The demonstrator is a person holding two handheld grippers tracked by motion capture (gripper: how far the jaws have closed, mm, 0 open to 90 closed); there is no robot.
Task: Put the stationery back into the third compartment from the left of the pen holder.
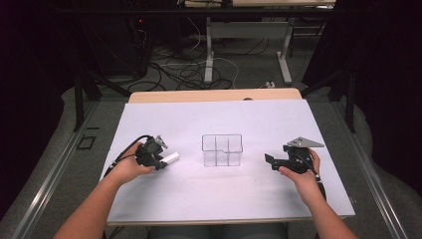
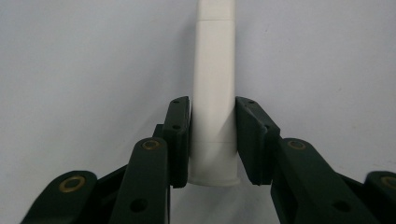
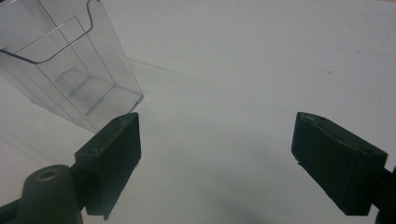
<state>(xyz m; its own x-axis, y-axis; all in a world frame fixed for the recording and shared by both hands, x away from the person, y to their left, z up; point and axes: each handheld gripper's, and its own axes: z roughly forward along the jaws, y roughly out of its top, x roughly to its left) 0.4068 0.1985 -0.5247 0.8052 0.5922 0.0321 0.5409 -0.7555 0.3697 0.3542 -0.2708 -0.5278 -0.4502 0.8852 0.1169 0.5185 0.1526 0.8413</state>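
Observation:
A white tube-shaped object (image 2: 214, 84) lies lengthwise between the jaws of my left gripper (image 2: 213, 116), and both pads press on its sides. From above, the same white tube (image 1: 172, 159) sticks out to the right of the left gripper (image 1: 161, 160), just over the white table sheet (image 1: 209, 194). A clear plastic divided holder (image 1: 222, 150) stands upright in the middle of the table. My right gripper (image 1: 269, 161) rests to its right with its jaws wide apart and nothing between them. In the right gripper view the clear holder (image 3: 60, 60) sits ahead at upper left of the open right gripper (image 3: 215, 154).
The white sheet covers a wooden tabletop (image 1: 214, 94) whose far edge shows beyond it. Behind the table, cables (image 1: 184, 74) and white table legs (image 1: 209, 50) stand on the floor. Dark surroundings flank both sides.

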